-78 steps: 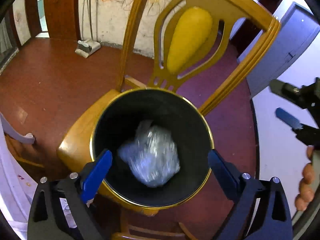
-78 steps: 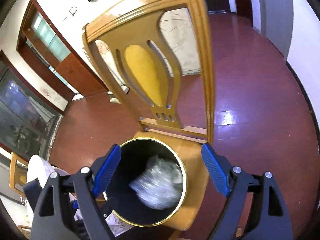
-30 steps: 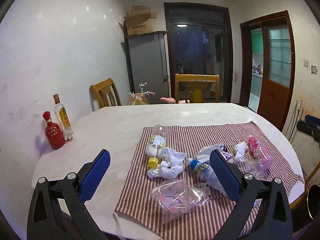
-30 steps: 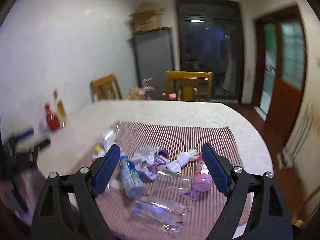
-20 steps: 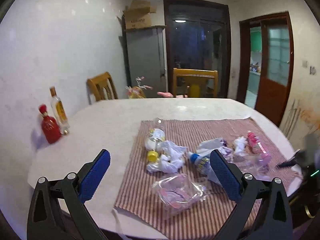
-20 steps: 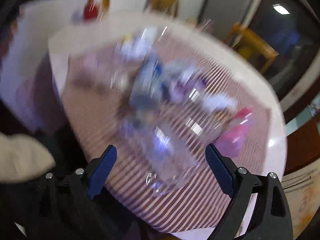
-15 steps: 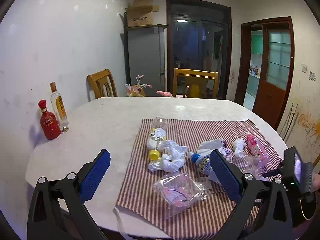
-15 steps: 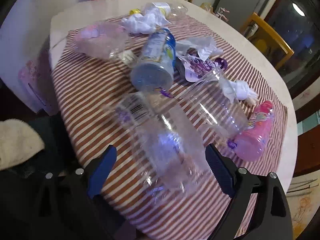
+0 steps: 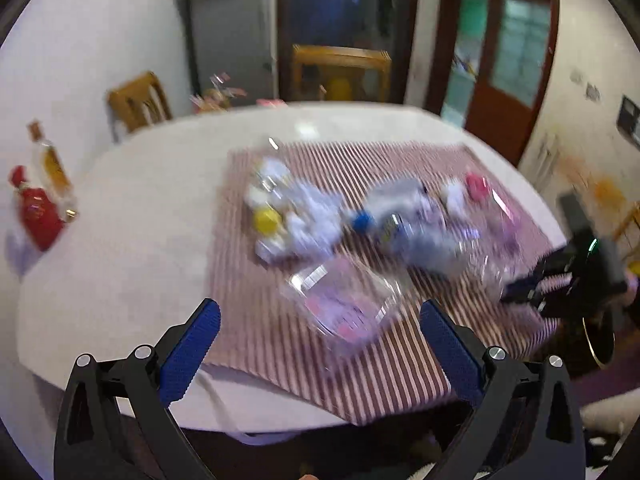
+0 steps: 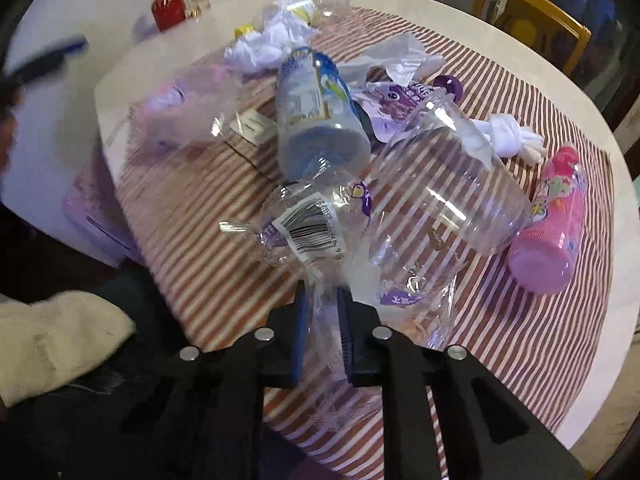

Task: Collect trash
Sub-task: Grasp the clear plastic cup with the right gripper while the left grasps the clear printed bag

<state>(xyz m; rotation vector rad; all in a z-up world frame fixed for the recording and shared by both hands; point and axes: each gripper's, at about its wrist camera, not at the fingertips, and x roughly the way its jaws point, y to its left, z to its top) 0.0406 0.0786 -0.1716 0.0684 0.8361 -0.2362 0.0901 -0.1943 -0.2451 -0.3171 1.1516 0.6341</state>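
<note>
Trash lies on a red-striped cloth (image 10: 540,332) on a white table. My right gripper (image 10: 322,320) is shut on a clear plastic wrapper with a barcode label (image 10: 308,228) at the cloth's near edge. Beyond it lie a clear plastic cup (image 10: 452,184), a blue-labelled bottle (image 10: 316,120), a pink bottle (image 10: 552,232), crumpled white tissue (image 10: 268,46) and another clear wrapper (image 10: 184,112). My left gripper (image 9: 318,340) is open and empty, just short of a clear wrapper with pink print (image 9: 344,304). This view is blurred. The right gripper (image 9: 536,292) shows at its right.
A red bottle (image 9: 36,216) and a clear bottle of amber liquid (image 9: 52,168) stand at the table's far left. Wooden chairs (image 9: 340,72) stand behind the table. The black bin's gold rim (image 9: 596,340) shows low at the right. A white sleeve (image 10: 56,340) is at the lower left.
My right gripper has shut on the barcode wrapper at the cloth's near edge. My left gripper has moved in closer over the table, toward the pink-printed wrapper.
</note>
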